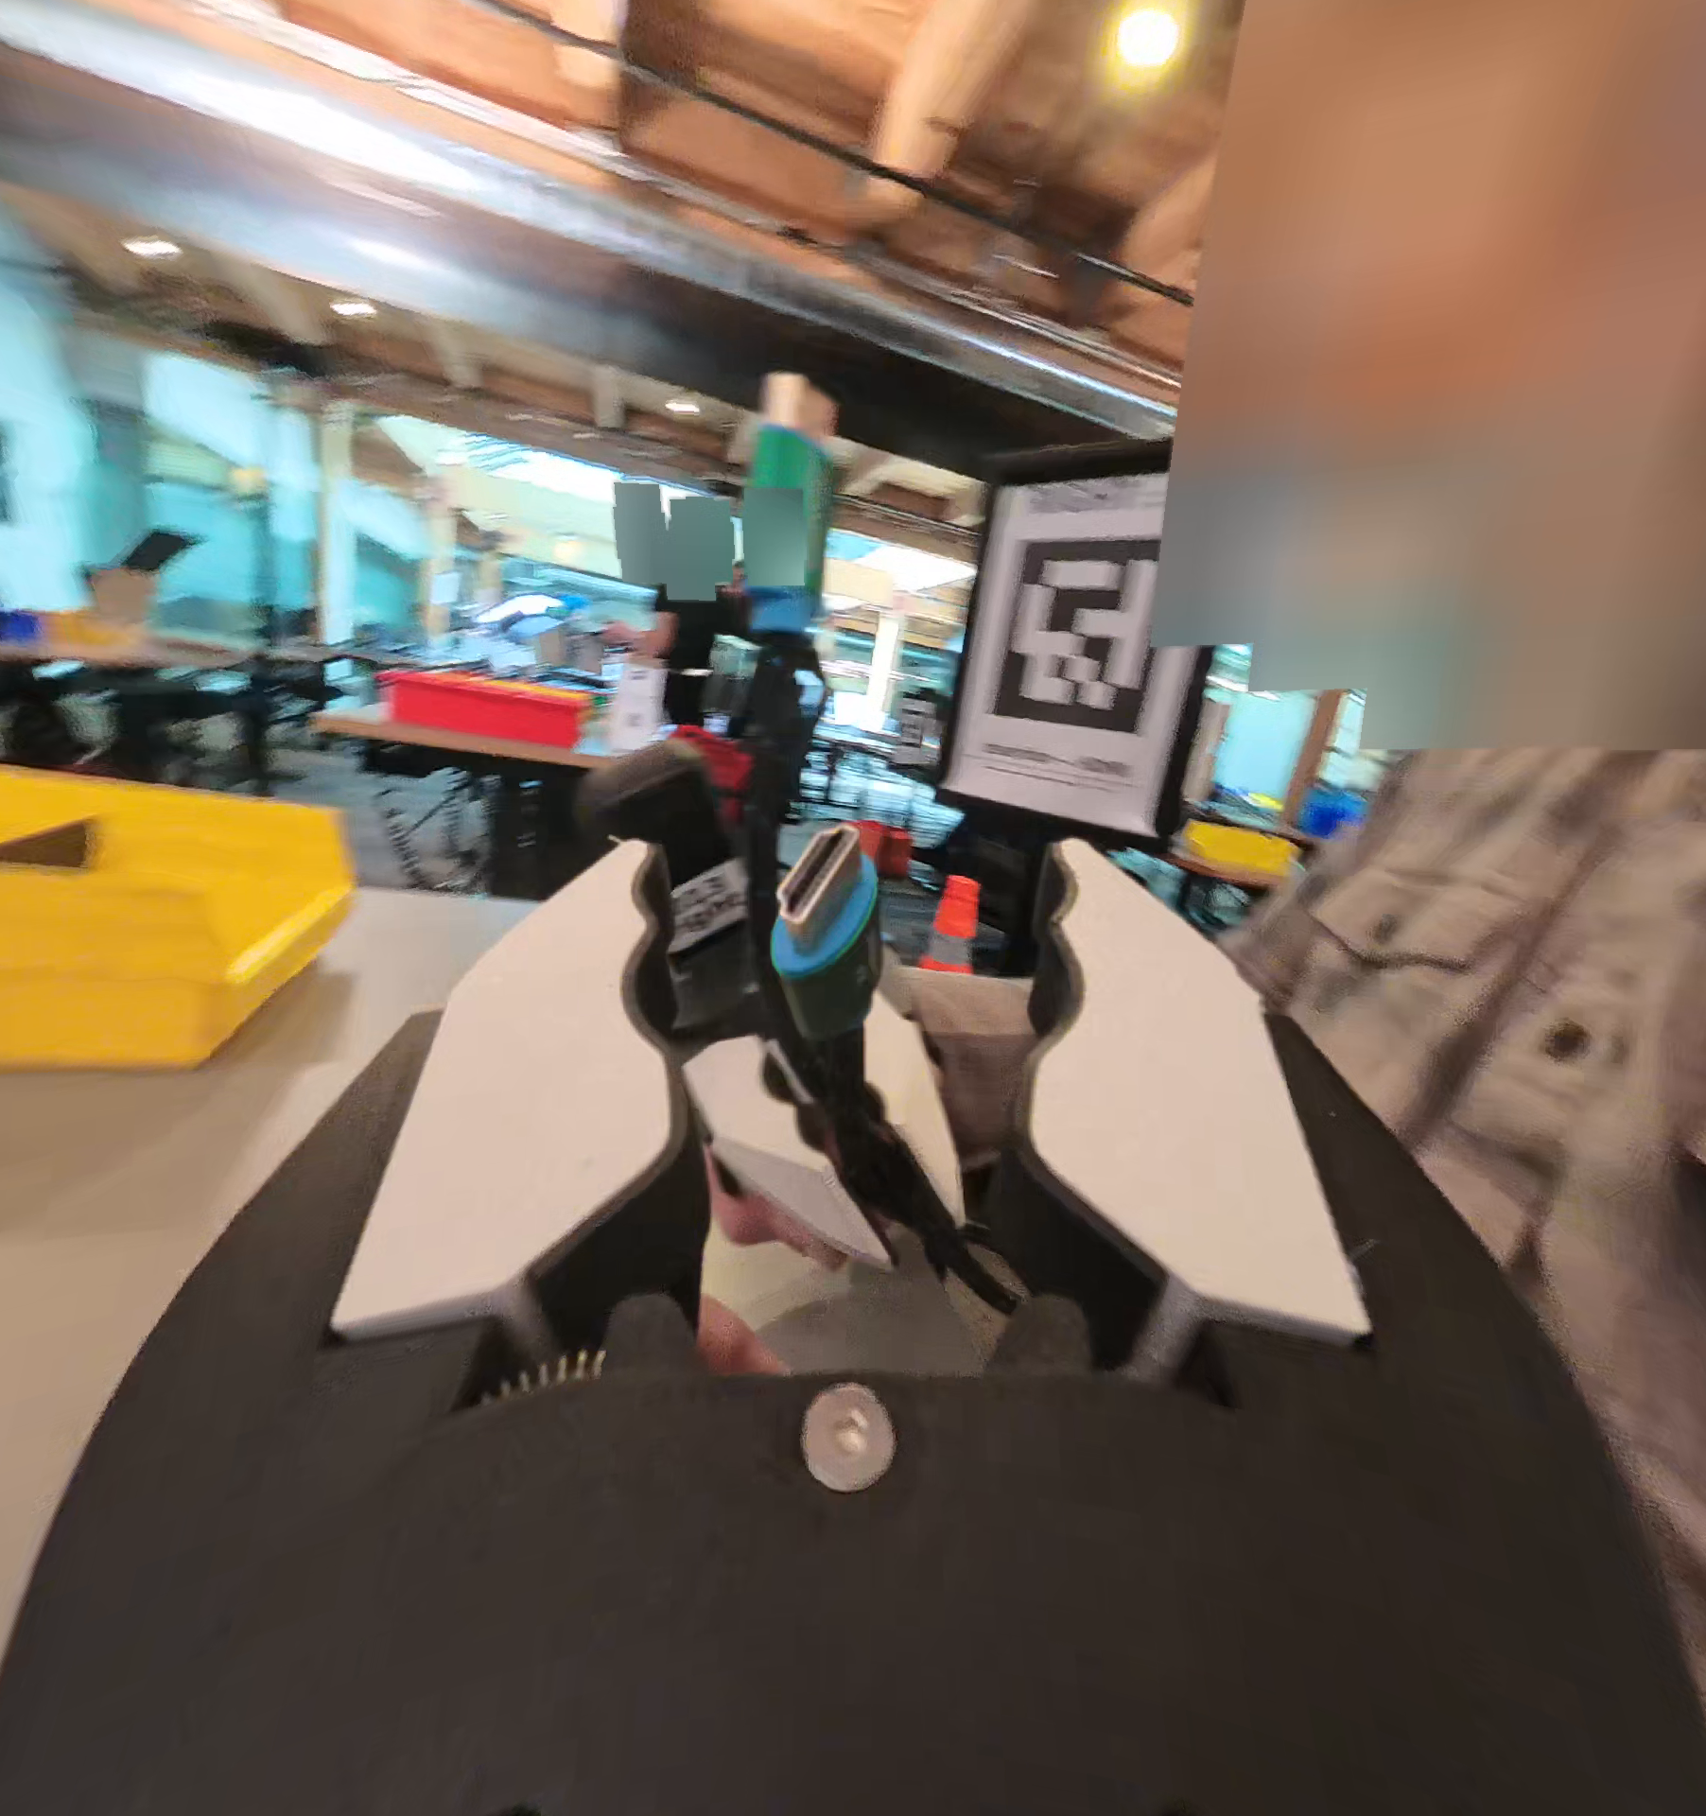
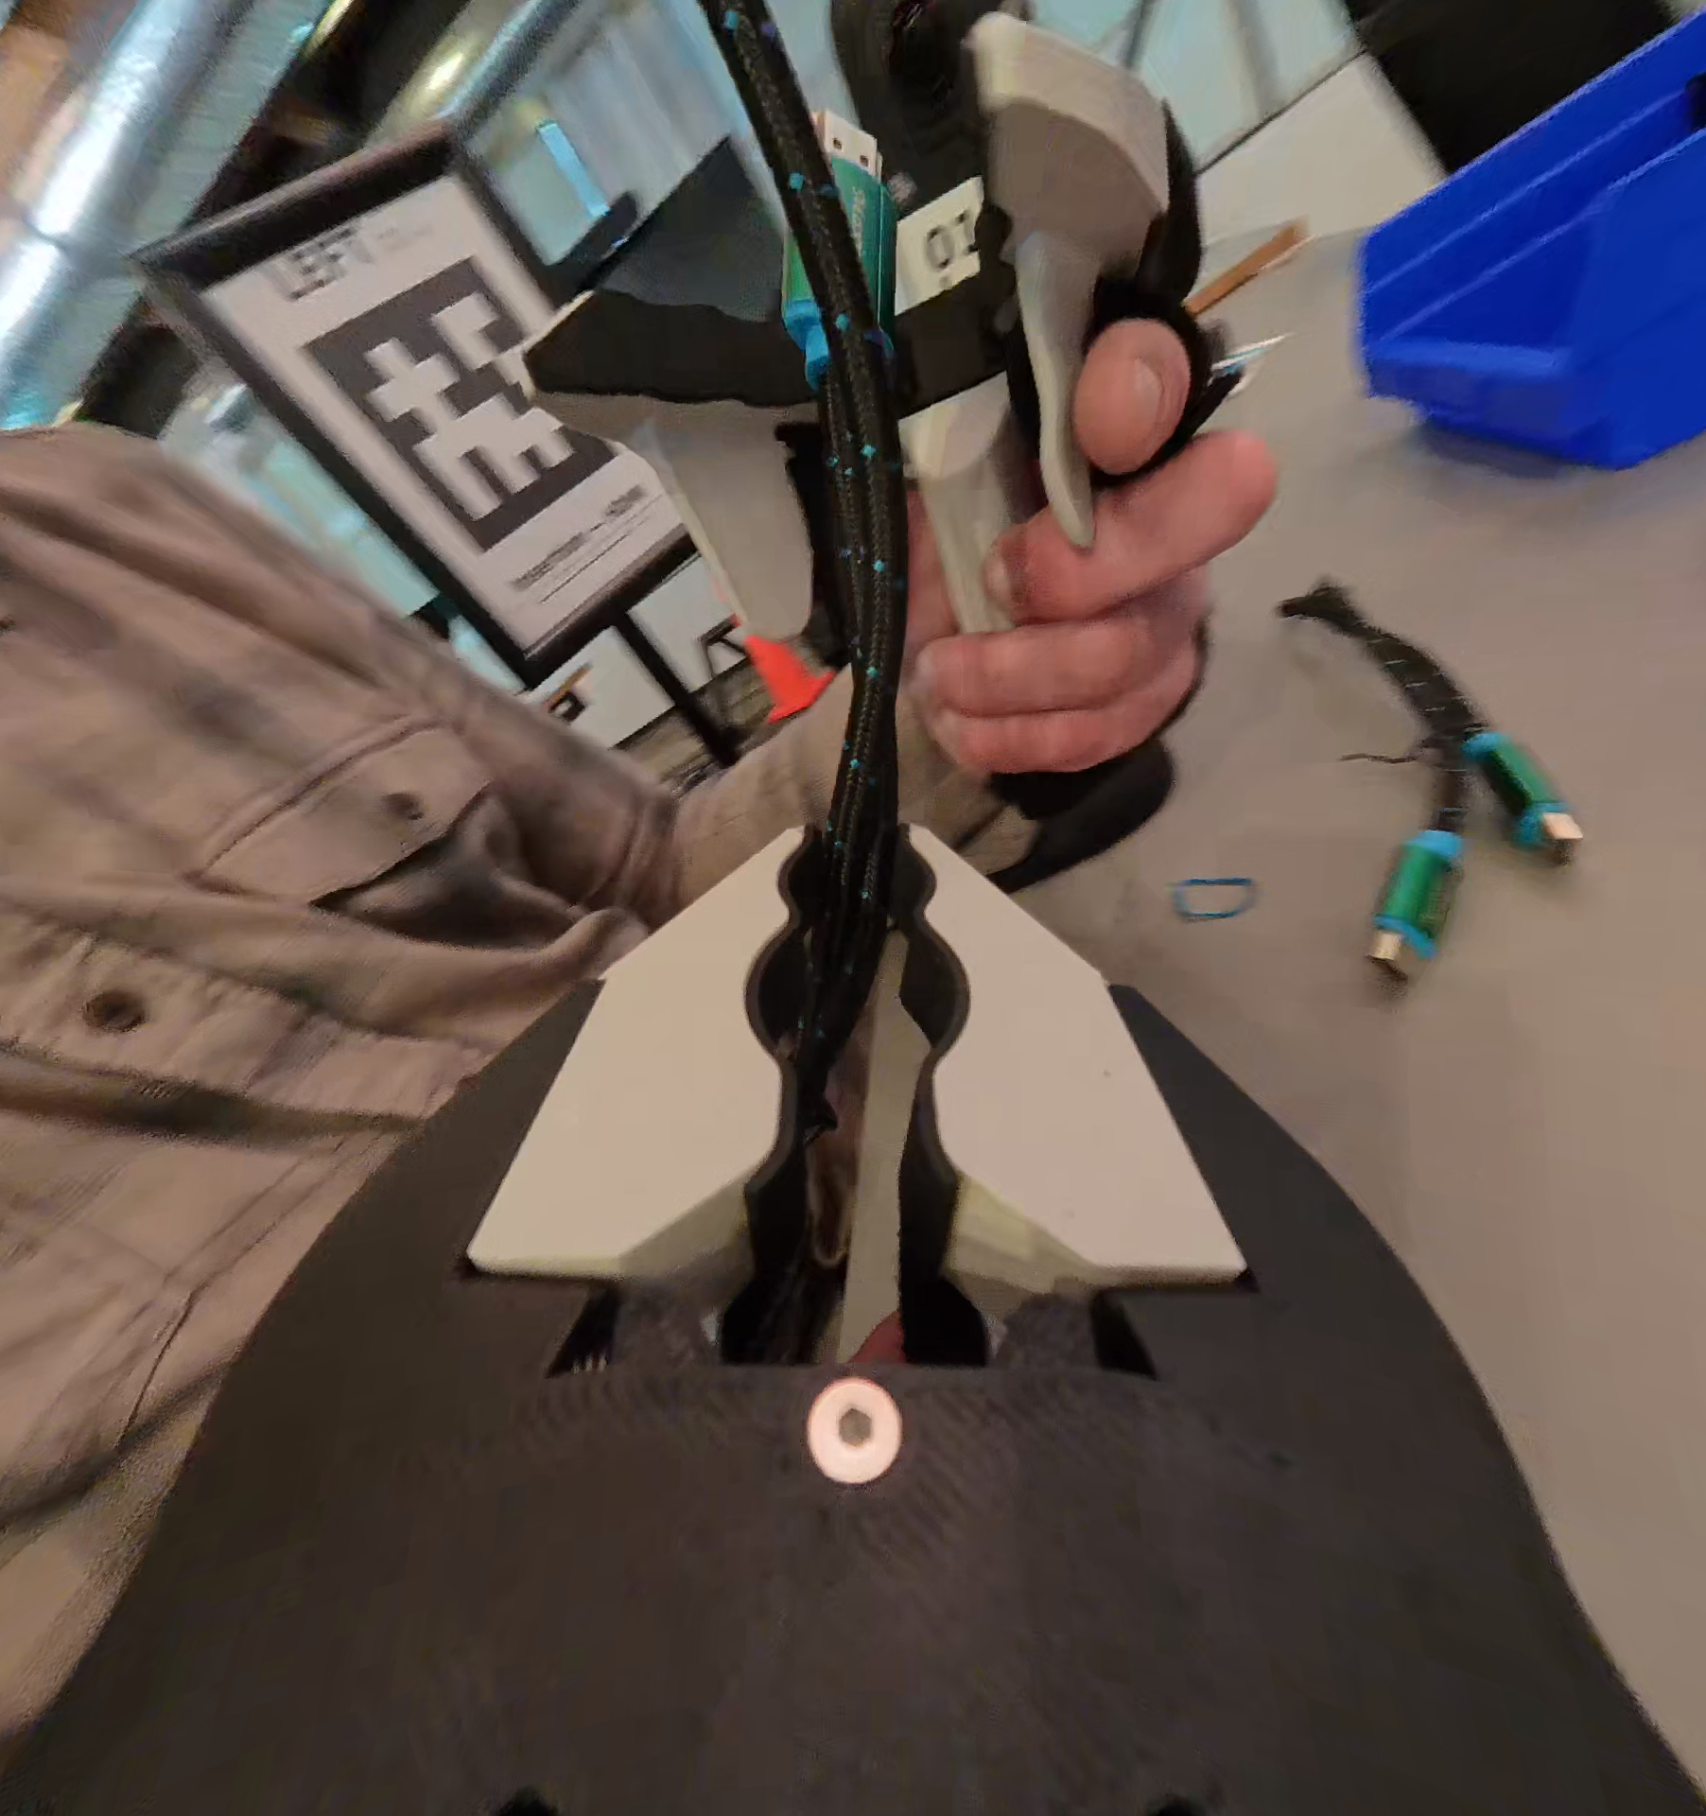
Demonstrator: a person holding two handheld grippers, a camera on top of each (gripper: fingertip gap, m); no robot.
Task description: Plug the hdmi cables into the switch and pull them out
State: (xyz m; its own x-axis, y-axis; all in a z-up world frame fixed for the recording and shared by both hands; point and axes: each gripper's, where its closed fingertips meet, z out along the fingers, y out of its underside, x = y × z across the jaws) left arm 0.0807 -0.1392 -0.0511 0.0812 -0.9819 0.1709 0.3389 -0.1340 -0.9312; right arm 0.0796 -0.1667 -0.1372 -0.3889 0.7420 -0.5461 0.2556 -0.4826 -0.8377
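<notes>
Jaws parted left; right clamp braided cable, switch unseen.

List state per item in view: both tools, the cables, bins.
Left tool: open, nothing between its fingers.
Right tool: shut on braided cable.
Plug on the held cable: unplugged, in the air.
Second cable: lying loose on the table, both plugs free.
Yellow bin: resting on the table.
Blue bin: resting on the table.
Switch: not in view.
</notes>
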